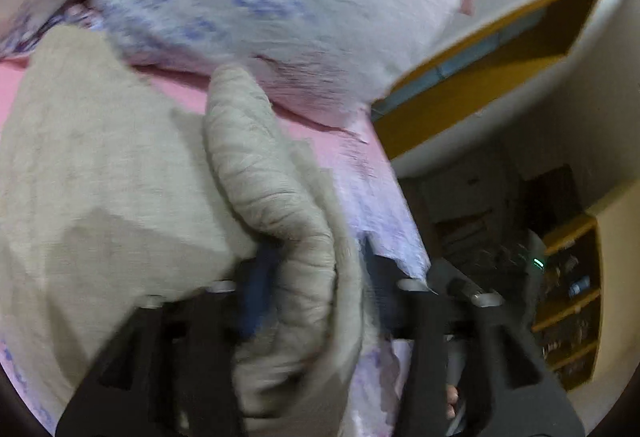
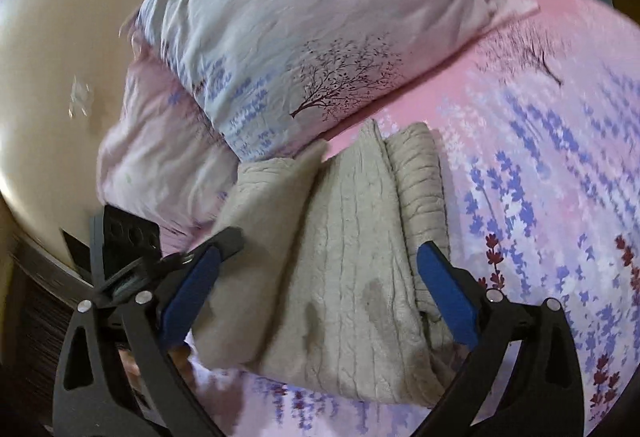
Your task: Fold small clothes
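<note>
The grey knit garment (image 2: pixel 344 249) lies folded just below the pillow (image 2: pixel 304 37). Right gripper (image 2: pixel 320 257) gapes wide, empty; left gripper (image 1: pixel 316 269) spread apart, cloth draped between, unpinched. Fold looks done; next, probably withdraw clear.

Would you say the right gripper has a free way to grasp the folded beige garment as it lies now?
Probably yes. The right gripper is open, with the beige garment lying between its blue pads on the bedsheet. Nothing covers it; the pillow sits beyond.
</note>
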Motion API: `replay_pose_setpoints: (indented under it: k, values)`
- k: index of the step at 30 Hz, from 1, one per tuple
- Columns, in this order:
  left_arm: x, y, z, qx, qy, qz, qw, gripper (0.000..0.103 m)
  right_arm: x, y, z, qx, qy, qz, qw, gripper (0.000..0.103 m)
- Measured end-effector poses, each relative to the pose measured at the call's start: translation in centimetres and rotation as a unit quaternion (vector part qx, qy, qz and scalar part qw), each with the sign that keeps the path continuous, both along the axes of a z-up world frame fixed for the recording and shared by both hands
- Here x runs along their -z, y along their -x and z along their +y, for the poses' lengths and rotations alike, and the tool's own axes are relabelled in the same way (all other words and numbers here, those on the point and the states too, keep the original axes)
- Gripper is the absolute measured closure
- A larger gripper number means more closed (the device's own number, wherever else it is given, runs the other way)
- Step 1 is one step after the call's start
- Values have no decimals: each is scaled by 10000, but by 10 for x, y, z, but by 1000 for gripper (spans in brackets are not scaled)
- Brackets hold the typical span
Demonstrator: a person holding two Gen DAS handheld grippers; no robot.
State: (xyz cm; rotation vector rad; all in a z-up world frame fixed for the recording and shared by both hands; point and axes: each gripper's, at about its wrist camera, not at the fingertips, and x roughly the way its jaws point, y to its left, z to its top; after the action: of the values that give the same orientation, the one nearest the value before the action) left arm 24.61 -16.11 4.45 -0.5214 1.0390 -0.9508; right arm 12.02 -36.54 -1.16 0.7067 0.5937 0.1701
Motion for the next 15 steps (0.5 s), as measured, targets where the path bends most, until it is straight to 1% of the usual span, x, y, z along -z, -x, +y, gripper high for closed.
replay_pose_setpoints:
  k: [1,2,3,5,6,8,10,12,14,15]
  values:
    - [-5,3,-1,136,232,-24,9996,15,2,-2,-4,-25,-194,10,9998,7]
    - [-12,6,-1,256,472,-63,9985,11,3,-4,-7,-83,-388,21,9992,9]
    - [-20,10,2,362,630,-156,9972,11,5,-8,-9,-134,-508,35,9986,10]
    - [-30,15,12,364,616,-324,9969,11,6,-6,-12,-128,-571,54,9983,13]
    - [-35,14,25,206,528,-395,9976,11,5,-7,-11,-155,-547,75,9984,14]
    - [-37,14,49,-119,382,-432,9983,11,3,-8,-9,-206,-475,108,9986,20]
    - [-35,13,76,-561,-68,-522,9970,10,0,-14,-4,-314,-378,167,9987,26]
    - [-29,11,97,-839,-497,-544,9937,10,-2,-23,4,-403,-225,320,9984,26]
    - [-16,9,108,-956,-727,-407,9919,10,-1,-33,11,-461,-32,507,9976,26]
    - [-6,9,115,-987,-878,-285,9908,10,1,-40,15,-441,134,670,9967,27]
